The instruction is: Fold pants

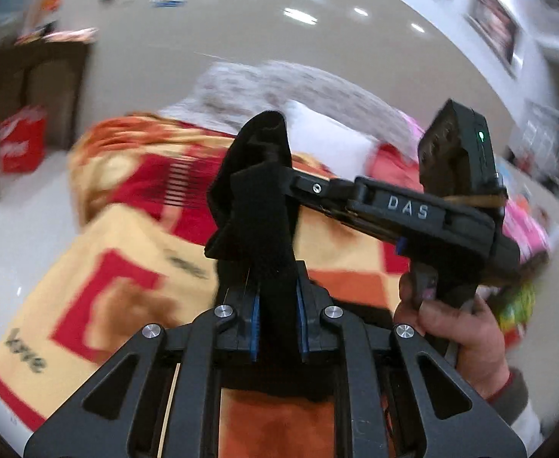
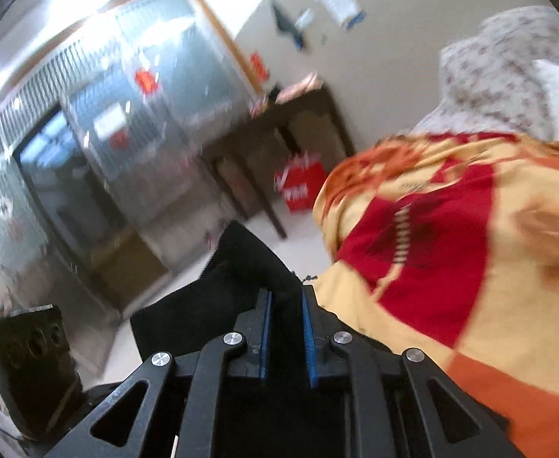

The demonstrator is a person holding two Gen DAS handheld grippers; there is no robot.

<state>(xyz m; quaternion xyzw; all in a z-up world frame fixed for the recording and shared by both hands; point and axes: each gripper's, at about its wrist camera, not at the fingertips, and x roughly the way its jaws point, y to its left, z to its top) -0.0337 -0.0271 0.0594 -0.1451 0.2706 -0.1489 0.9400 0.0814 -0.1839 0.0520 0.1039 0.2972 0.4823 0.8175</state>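
Observation:
The black pants (image 1: 256, 191) are lifted above a bed with a red, yellow and orange blanket (image 1: 126, 259). My left gripper (image 1: 277, 324) is shut on a bunched fold of the pants, which stick up past its blue pads. My right gripper, seen in the left wrist view (image 1: 264, 187), reaches in from the right and clamps the same bunch higher up. In the right wrist view my right gripper (image 2: 285, 328) is shut on black pants cloth (image 2: 218, 290) that spills to the left, beside the blanket (image 2: 451, 267).
A grey patterned quilt (image 1: 298, 91) and a white pillow (image 1: 329, 141) lie at the bed's far end. A dark table (image 2: 279, 141) with a red bag (image 2: 298, 187) under it stands by the wall. A black speaker (image 2: 31, 355) sits on the floor at left.

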